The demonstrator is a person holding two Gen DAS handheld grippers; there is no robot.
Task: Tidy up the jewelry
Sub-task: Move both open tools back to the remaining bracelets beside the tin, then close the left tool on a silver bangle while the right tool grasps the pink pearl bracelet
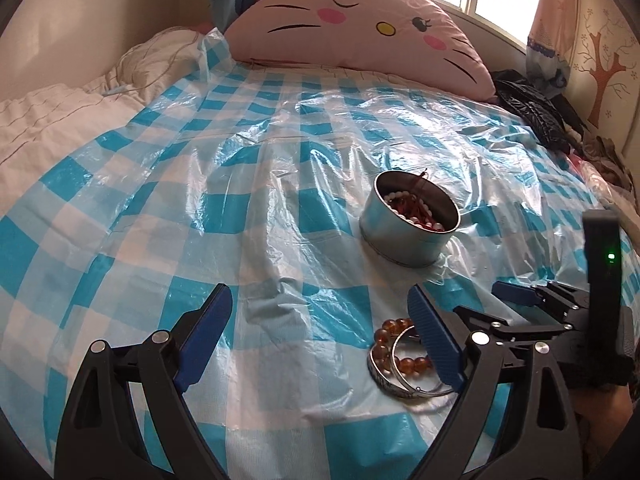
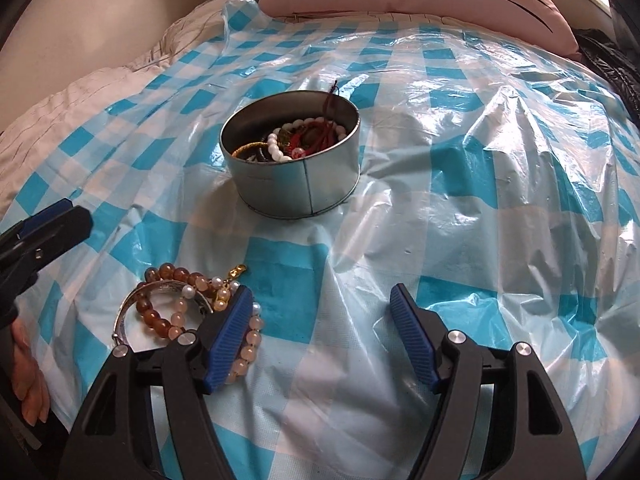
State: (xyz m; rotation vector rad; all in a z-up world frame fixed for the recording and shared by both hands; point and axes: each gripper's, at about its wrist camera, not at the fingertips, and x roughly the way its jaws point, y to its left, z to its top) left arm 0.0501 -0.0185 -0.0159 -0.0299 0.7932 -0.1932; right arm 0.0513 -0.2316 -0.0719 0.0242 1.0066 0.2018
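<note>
A round metal tin stands on the checked plastic sheet with beads, a white bead string and red cord inside. Near me lies a small pile: an amber bead bracelet, a silver bangle and a pale pink bead bracelet with pearls and a gold clasp. My right gripper is open over bare sheet, its left finger lying over the pale bracelet. My left gripper is open with nothing between its fingers; the pile lies partly behind its right finger.
The blue-and-white plastic sheet covers a bed. A pink cat-face pillow lies at the head, a beige quilt on the left, dark clothing at the right. A person's hand shows at the left edge.
</note>
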